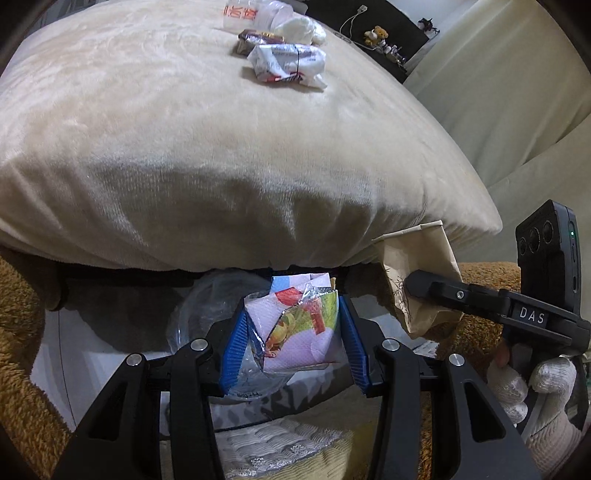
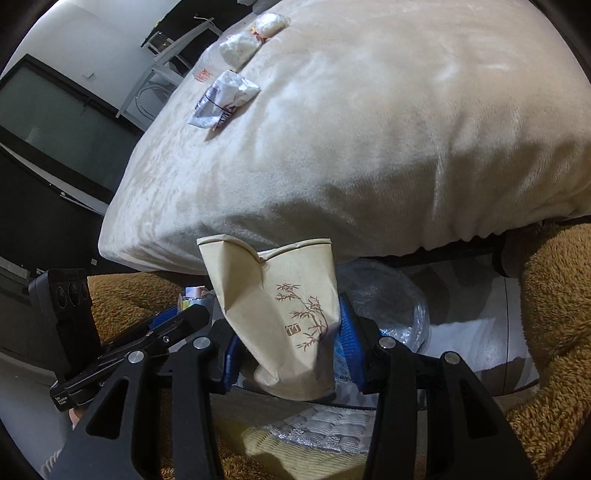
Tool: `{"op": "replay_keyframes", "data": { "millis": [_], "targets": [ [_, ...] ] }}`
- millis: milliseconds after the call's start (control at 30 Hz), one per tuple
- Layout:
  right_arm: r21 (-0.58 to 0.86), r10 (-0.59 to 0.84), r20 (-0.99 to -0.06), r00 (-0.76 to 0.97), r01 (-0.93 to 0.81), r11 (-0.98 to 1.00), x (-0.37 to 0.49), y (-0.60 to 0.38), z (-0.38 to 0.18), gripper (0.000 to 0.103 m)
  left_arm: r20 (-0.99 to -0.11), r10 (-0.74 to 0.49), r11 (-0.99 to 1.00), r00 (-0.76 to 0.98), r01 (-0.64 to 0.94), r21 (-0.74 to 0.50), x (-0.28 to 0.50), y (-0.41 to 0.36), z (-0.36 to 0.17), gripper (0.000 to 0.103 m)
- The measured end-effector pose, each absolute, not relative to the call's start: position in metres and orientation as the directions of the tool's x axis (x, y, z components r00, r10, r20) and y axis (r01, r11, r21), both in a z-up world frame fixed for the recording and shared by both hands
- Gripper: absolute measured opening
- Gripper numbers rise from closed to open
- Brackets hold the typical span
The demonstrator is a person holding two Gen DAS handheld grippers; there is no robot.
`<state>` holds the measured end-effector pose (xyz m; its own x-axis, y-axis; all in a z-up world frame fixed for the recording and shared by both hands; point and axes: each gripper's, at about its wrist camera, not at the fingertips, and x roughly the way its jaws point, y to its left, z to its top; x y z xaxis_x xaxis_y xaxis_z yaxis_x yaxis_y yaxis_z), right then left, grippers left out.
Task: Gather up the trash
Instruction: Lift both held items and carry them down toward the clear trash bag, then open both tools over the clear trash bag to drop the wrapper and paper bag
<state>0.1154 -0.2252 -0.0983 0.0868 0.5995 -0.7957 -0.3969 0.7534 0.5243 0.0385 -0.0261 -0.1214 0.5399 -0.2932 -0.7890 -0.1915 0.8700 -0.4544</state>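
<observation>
— What sort of place is this?
— A home, a living room or bedroom: a plush cream cushion [image 1: 207,140], a shaggy brown rug [image 2: 554,295], a small teddy bear [image 1: 376,35] far right.

Cream plush cushion [image 1: 184,147], surface bulging, near edge overhanging dark frame. Trash clustered toward far edge: crumpled white printed wrapper [image 1: 288,64] nearest; dark brown wrapper [image 1: 255,38] just behind, touching; clear plastic cup with red print [image 1: 247,14] at far edge; white crumpled tissue wad [image 1: 301,27] beside cup. Rest of surface bare plush.
</observation>
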Motion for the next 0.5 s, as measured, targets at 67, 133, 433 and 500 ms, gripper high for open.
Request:
{"op": "replay_keyframes", "data": {
  "millis": [67,133,433,500],
  "targets": [
    [0.516,0.581,-0.811,0.069,-0.384,0.766,0.117,-0.224,-0.105,0.046,-0.804,-0.301,0.868,0.513,-0.201,-0.453,0.041,-0.028,-0.129,0.046],
    [0.509,0.565,-0.823,0.052,-0.372,0.776,0.118,-0.222,-0.112,0.046,-0.817,-0.307,0.868,0.488,-0.209,-0.451,0.042,-0.031,-0.137,0.046],
    [0.469,0.479,-0.877,-0.048,-0.305,0.829,0.125,-0.209,-0.148,0.046,-0.858,-0.341,0.846,0.385,-0.274,-0.458,0.049,-0.033,-0.165,0.046],
    [0.462,0.461,-0.884,-0.077,-0.289,0.838,0.125,-0.207,-0.157,0.046,-0.868,-0.344,0.841,0.357,-0.294,-0.454,0.052,-0.030,-0.171,0.046]
  ]
}}
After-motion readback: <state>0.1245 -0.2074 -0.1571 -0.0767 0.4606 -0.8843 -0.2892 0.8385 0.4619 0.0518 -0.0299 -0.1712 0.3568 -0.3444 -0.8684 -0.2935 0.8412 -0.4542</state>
